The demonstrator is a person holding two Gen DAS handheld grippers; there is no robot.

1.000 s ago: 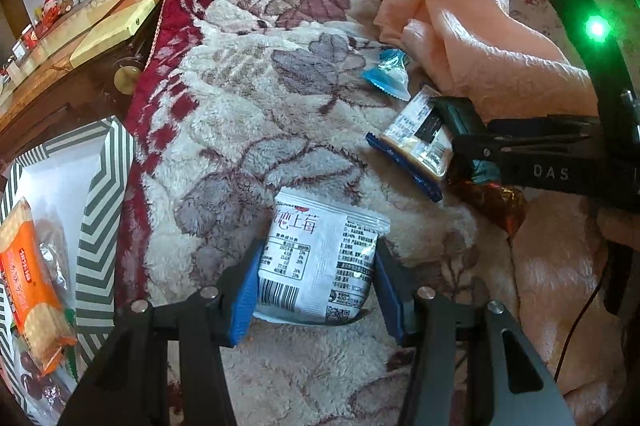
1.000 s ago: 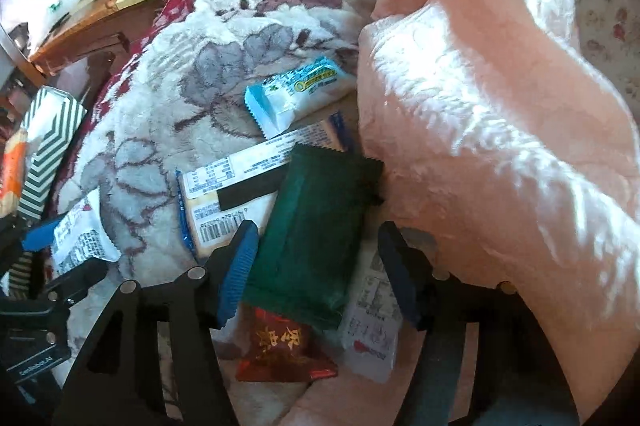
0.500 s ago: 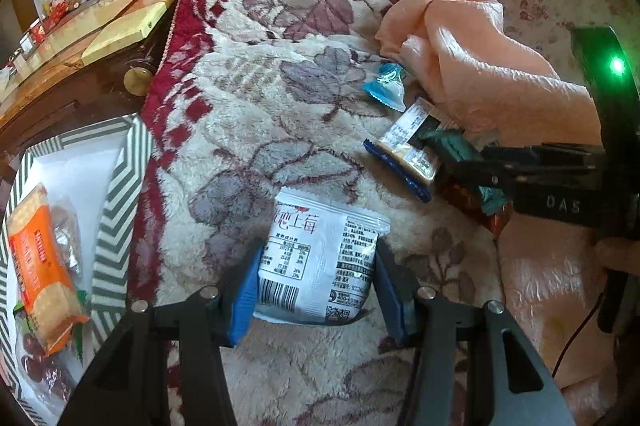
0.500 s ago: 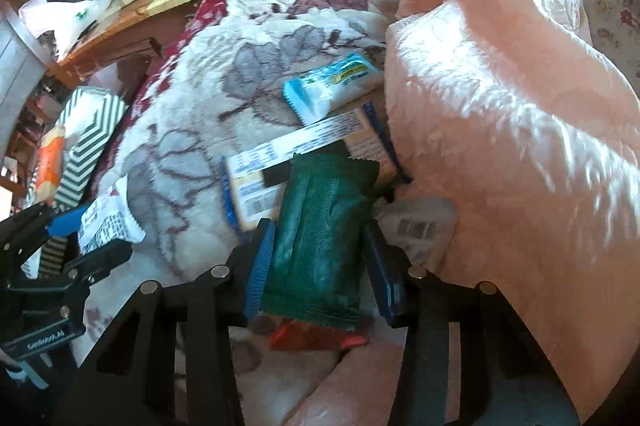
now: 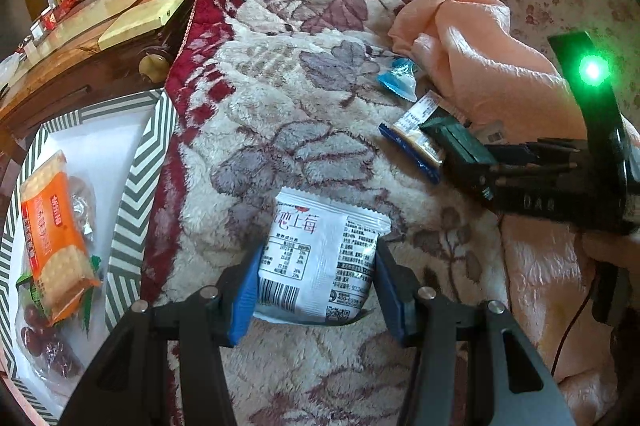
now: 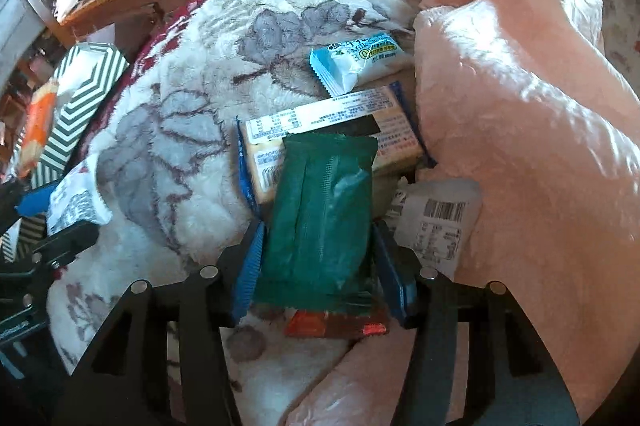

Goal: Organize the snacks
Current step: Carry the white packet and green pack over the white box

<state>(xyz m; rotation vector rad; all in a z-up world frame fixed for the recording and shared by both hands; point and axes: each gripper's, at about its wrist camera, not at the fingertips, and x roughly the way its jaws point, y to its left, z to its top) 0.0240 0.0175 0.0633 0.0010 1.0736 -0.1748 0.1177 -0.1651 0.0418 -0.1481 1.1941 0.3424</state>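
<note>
My left gripper (image 5: 316, 290) is shut on a white snack packet (image 5: 320, 258) with black print and a barcode, held above the flowered fleece blanket (image 5: 280, 114). A dark green snack packet (image 6: 324, 210) stands between the blue pads of my right gripper (image 6: 318, 266). The pads touch its sides while the jaws are opening slightly. Under it lie a blue-edged cracker pack (image 6: 332, 122), a white barcode packet (image 6: 440, 222) and a red-brown packet (image 6: 340, 326). A blue-and-white milk candy packet (image 6: 356, 60) lies beyond them.
A green-and-white striped box (image 5: 132, 178) at the left holds an orange biscuit packet (image 5: 52, 230) and red dates. A peach blanket (image 6: 520, 106) is bunched at the right of the snack pile. A wooden table (image 5: 80, 54) stands beyond the box.
My right gripper's jaws closed in on the green packet, which now stands raised off the pile. In the left wrist view the striped box has come further into view; the white packet stays gripped.
</note>
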